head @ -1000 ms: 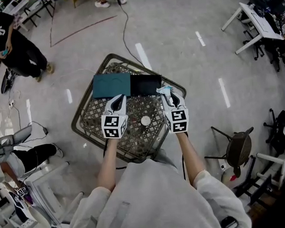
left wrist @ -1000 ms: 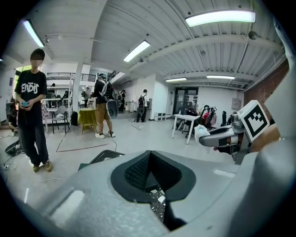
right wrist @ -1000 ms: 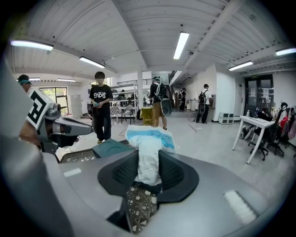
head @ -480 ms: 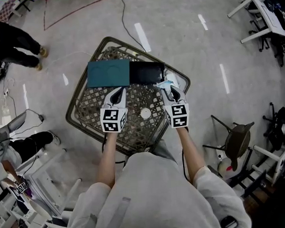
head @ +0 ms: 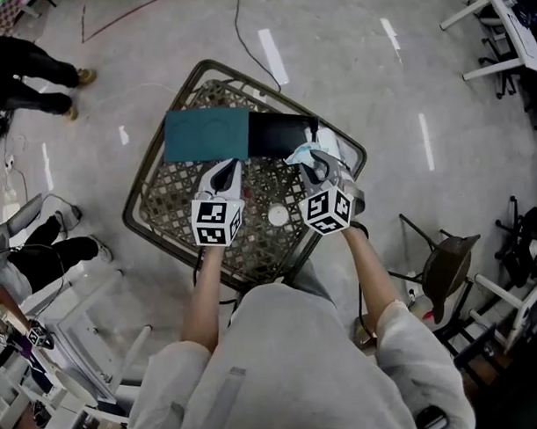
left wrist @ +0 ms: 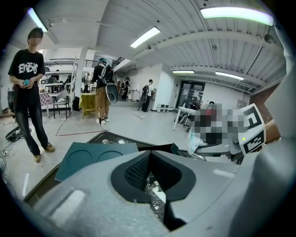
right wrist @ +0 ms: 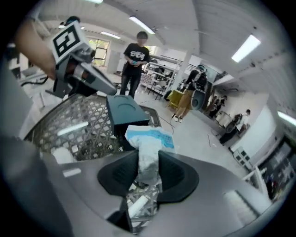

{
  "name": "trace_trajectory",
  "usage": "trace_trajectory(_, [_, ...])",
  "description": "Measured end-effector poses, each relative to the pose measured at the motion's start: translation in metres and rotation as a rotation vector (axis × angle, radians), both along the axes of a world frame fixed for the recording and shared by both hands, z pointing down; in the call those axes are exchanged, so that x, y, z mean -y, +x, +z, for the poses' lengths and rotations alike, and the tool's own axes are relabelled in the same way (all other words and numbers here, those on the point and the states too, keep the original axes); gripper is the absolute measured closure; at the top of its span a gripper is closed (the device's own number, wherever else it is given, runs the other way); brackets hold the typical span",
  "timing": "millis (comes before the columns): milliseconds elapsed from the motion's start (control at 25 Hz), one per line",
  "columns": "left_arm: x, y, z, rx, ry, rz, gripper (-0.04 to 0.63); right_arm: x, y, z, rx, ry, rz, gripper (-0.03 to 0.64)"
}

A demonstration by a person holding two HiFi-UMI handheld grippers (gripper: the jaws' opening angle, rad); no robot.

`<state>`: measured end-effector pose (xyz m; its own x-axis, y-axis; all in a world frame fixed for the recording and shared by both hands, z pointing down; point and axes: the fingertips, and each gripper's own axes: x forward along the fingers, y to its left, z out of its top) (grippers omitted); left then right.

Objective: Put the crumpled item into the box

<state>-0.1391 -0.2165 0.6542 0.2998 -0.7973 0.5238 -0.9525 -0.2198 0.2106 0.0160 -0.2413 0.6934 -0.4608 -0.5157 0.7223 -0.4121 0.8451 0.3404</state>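
Observation:
A crumpled white and blue item [head: 301, 153] is pinched in my right gripper [head: 313, 161], which is shut on it at the right end of the open black box [head: 279, 134]. In the right gripper view the crumpled item [right wrist: 149, 155] sticks up between the pads [right wrist: 173, 173]. A teal lid [head: 206, 135] lies flat, joined to the box's left side. My left gripper [head: 225, 169] hovers just in front of the lid, jaws shut and empty. The left gripper view has the teal lid [left wrist: 95, 157] ahead and the right gripper [left wrist: 222, 149] off to the right.
Box and lid rest on a metal lattice table [head: 163, 217] with a raised rim. A white round disc [head: 277, 216] lies on the lattice between my grippers. A dark chair [head: 451, 278] stands right of the table. People stand at the upper left [head: 26, 64]. A cable [head: 245, 34] runs across the floor.
My right gripper has twisted to the left with the crumpled item and now angles toward the black box. The left gripper has stayed in front of the lid.

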Motion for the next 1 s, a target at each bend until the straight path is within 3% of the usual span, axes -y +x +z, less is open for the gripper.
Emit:
trace_trajectory(160, [0.001, 0.000, 0.004, -0.002, -0.013, -0.002, 0.589, 0.003, -0.015, 0.013, -0.212, 0.140, -0.252, 0.502])
trace_trajectory(280, [0.000, 0.000, 0.005, -0.005, -0.017, -0.004, 0.589, 0.007, -0.028, 0.024, -0.272, 0.155, -0.347, 0.500])
trace_trajectory(640, [0.000, -0.011, 0.003, 0.009, -0.012, -0.031, 0.589, 0.034, -0.057, 0.067, -0.282, 0.024, -0.359, 0.500])
trace_trajectory(1000, [-0.009, -0.015, 0.001, 0.013, -0.023, -0.038, 0.589, 0.048, -0.052, 0.128, -0.396, -0.139, -0.373, 0.500])
